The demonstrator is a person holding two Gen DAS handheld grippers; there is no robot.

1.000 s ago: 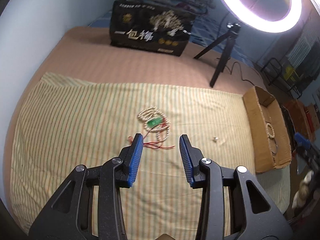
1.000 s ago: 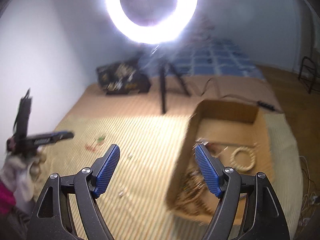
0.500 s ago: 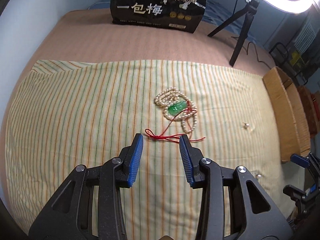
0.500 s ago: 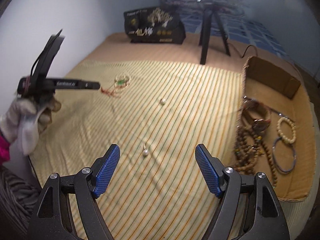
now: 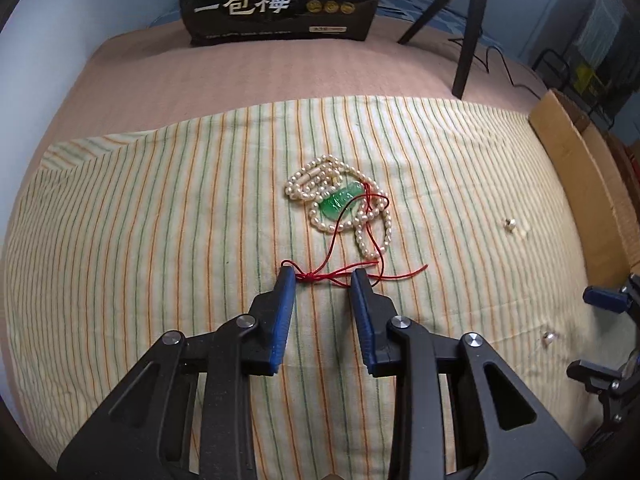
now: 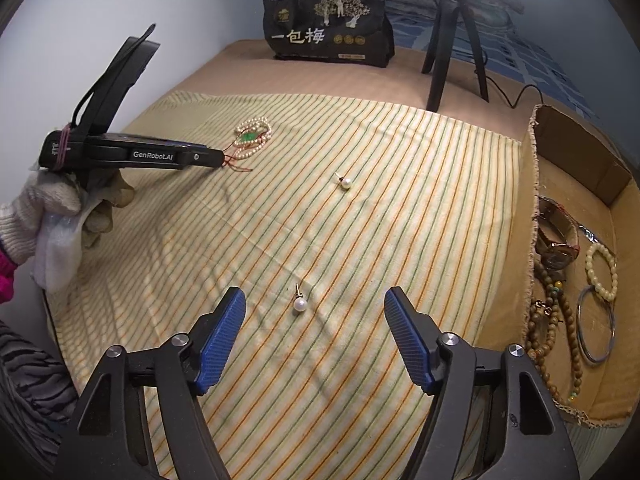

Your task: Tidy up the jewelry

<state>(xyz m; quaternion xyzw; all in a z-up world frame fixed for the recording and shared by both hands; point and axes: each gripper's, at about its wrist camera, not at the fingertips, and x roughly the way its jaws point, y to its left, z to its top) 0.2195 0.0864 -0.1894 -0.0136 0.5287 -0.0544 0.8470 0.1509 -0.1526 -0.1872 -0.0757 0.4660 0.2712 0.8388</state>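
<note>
Left gripper (image 5: pixel 325 274) sits low over the striped cloth (image 5: pixel 160 220), jaws just closing, narrow gap. The red cord (image 5: pixel 332 276) runs across between its tips; pads are not pressing it yet, nothing held. Cord leads up to the green pendant (image 5: pixel 338 202), tangled in the pearl necklace (image 5: pixel 340 204), mid-cloth just ahead of the tips. A gloved hand (image 6: pixel 60 208) carries this gripper in the right wrist view.

Right gripper (image 6: pixel 314 304) also has its jaws just closing but wide apart, empty. One pearl earring (image 6: pixel 299 303) lies on the cloth between its tips, touching neither pad. A second earring (image 6: pixel 345 182) is further up the cloth, well apart from the first.

Far right, the cardboard tray (image 6: pixel 534 184) holds a watch (image 6: pixel 558 248), bead strings (image 6: pixel 548 320), a pale bead bracelet (image 6: pixel 602 270) and a metal bangle (image 6: pixel 596 324).
</note>
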